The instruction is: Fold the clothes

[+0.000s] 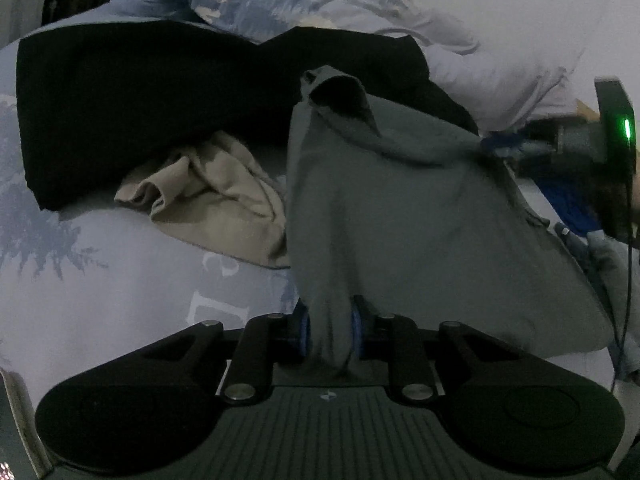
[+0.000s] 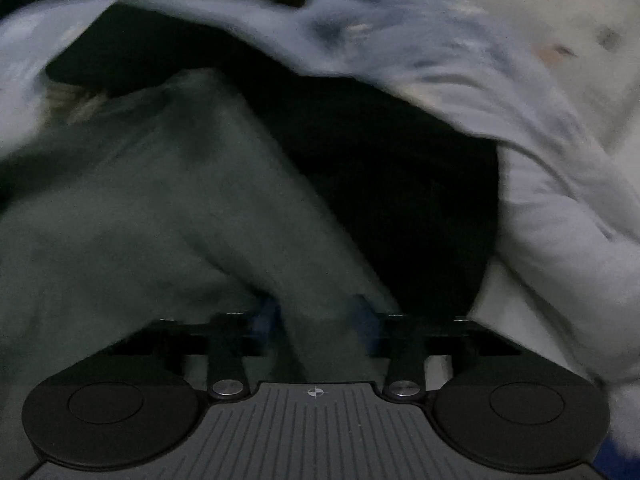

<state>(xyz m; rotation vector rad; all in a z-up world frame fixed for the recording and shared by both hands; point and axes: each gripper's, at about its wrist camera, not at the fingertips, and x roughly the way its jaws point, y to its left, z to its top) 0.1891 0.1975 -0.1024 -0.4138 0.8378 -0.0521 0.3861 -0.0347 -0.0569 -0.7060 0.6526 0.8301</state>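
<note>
A grey garment (image 1: 400, 208) hangs stretched between my two grippers above a bed. My left gripper (image 1: 331, 330) is shut on one bunched edge of it. In the left wrist view the right gripper (image 1: 496, 148) pinches the garment's far right corner. In the blurred right wrist view the right gripper (image 2: 316, 320) is shut on the same grey garment (image 2: 140, 216). A black garment (image 1: 140, 100) lies flat behind it, also dark in the right wrist view (image 2: 380, 184). A crumpled beige garment (image 1: 212, 204) lies on the bed to the left.
The bed is covered by a pale blue printed sheet (image 1: 100, 288). A rumpled pale quilt (image 1: 460, 36) is heaped at the back and right, also in the right wrist view (image 2: 552, 184). A blue-gloved hand (image 1: 596, 240) holds the right gripper.
</note>
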